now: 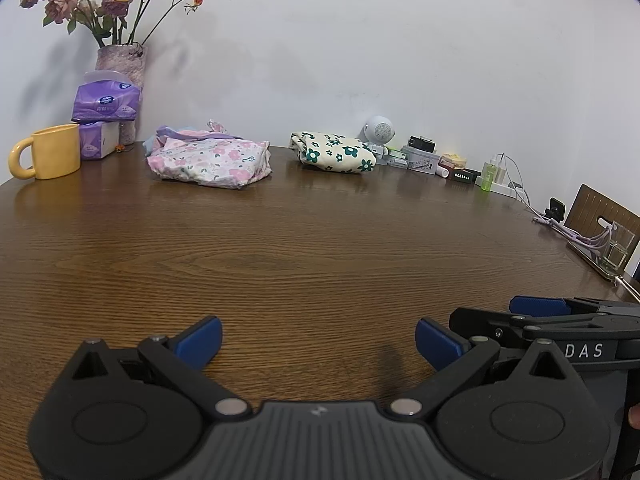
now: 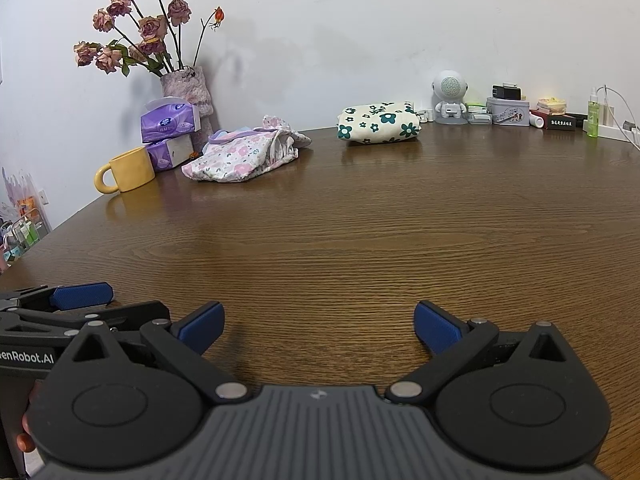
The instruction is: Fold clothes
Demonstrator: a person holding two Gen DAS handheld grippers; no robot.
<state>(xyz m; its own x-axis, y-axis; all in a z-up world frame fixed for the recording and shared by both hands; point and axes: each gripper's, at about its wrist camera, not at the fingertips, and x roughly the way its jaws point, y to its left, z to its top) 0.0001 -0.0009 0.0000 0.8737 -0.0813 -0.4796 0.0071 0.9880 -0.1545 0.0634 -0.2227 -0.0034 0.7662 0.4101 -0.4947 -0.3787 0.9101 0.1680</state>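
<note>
The left gripper [image 1: 318, 344] stands low in the frame of its own camera, with its jaws wide apart and only bare wooden table [image 1: 320, 248] between the blue pads. The right gripper [image 2: 318, 326] is the same: jaws wide, nothing between them, low in its own view. Each gripper shows at the lower edge of the other's view, just beside it. The clothes lie far away near the wall. The pink flowered garment [image 1: 210, 158] is in the upper left of the left view, loosely bundled. The cream garment with green flowers [image 1: 334, 152] is folded, near the upper middle, apart from the pink one. A yellow mug [image 1: 48, 152] stands at the left, beside purple tissue packs [image 1: 105, 106] and a vase of dried roses [image 1: 122, 62].
</note>
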